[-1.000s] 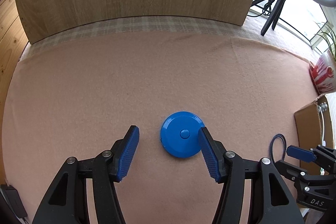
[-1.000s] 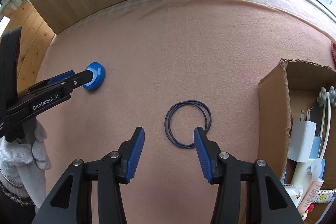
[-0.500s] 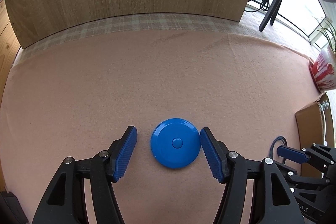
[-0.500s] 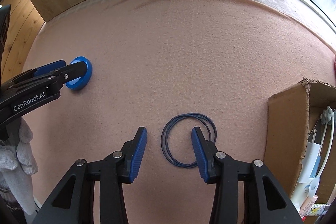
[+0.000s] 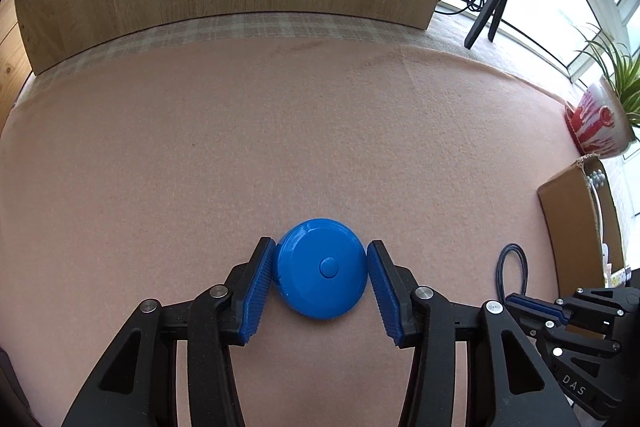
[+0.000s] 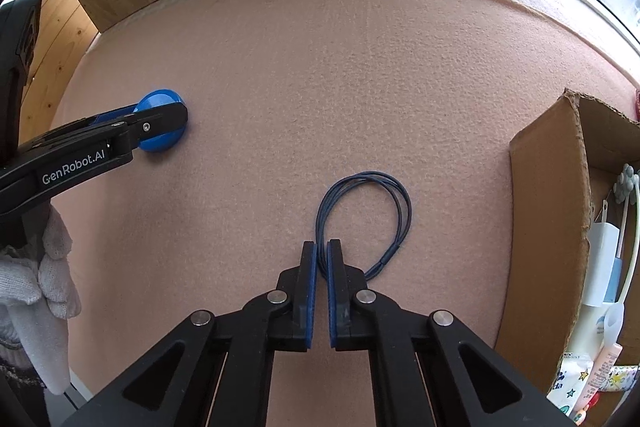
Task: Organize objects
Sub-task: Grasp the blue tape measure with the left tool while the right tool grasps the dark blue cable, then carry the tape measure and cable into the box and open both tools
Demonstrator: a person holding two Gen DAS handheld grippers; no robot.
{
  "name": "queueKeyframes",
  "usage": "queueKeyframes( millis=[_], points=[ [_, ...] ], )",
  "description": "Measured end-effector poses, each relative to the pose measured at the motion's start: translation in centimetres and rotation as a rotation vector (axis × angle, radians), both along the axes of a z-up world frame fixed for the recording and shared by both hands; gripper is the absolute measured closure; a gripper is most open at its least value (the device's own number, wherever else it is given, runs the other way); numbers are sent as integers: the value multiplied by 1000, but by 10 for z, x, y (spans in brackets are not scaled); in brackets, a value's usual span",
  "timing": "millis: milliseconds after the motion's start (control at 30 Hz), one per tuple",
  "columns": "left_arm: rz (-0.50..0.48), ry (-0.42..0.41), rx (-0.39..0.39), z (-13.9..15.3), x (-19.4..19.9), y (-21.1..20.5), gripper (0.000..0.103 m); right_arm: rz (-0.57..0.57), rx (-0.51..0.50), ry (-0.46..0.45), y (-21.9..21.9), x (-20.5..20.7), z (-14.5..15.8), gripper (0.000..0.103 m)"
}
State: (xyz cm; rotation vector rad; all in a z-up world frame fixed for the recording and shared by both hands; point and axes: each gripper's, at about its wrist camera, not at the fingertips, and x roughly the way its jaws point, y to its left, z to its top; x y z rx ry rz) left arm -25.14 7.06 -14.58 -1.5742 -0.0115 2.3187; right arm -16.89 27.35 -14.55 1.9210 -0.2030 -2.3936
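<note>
Clamping the round blue tape measure (image 5: pixel 322 269) on the pink cloth (image 5: pixel 280 147), your left gripper (image 5: pixel 321 279) has both pads against its rim. Your right gripper (image 6: pixel 322 259) is pinched on the near side of the dark blue cord loop (image 6: pixel 368 211), just left of the cardboard box (image 6: pixel 544 227)

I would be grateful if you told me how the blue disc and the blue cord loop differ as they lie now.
The disc is a solid, thick round case with a centre button; the cord loop is thin, hollow and flexible. The disc sits between the left gripper pads, wide apart, while the loop is pinched at one edge by the nearly closed right gripper. The disc keeps its circle; the loop is drawn into a teardrop. Both are blue and lie on the pink cloth.
</note>
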Motion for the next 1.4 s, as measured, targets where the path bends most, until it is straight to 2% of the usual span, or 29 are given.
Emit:
queueKeyframes(
  millis=[300,533,600,667,733,900,933,967,1033,1133,1233,1300,1400],
  points=[
    [-51,19,18,0,87,7,52,-61,-116,7,12,58,-3,99],
    [-50,9,35,1,139,12,53,-54,-124,17,7,104,5,100],
    [-39,10,44,4,148,11,58,-52,-126,19,5,117,6,100],
    [-30,23,48,11,154,9,72,-57,-135,30,7,126,9,100],
    [-36,22,49,15,158,8,72,-61,-148,45,11,135,15,100],
    [-19,27,26,15,163,5,69,-58,-154,95,18,147,38,100],
    [-13,29,16,13,162,6,60,-60,-159,104,20,147,42,100],
    [-12,21,21,12,162,6,46,-60,-162,110,16,144,43,100],
    [-6,17,36,9,163,6,34,-58,-160,121,14,138,46,100],
    [-12,26,-9,0,165,14,35,-55,-159,133,13,140,52,100],
    [-36,92,-100,-2,171,25,49,-61,-165,142,18,143,56,100],
    [-38,83,-86,-2,174,25,49,-62,-164,152,20,146,60,100],
    [-8,36,-18,2,170,19,49,-64,-166,183,28,152,73,100]
  ],
)
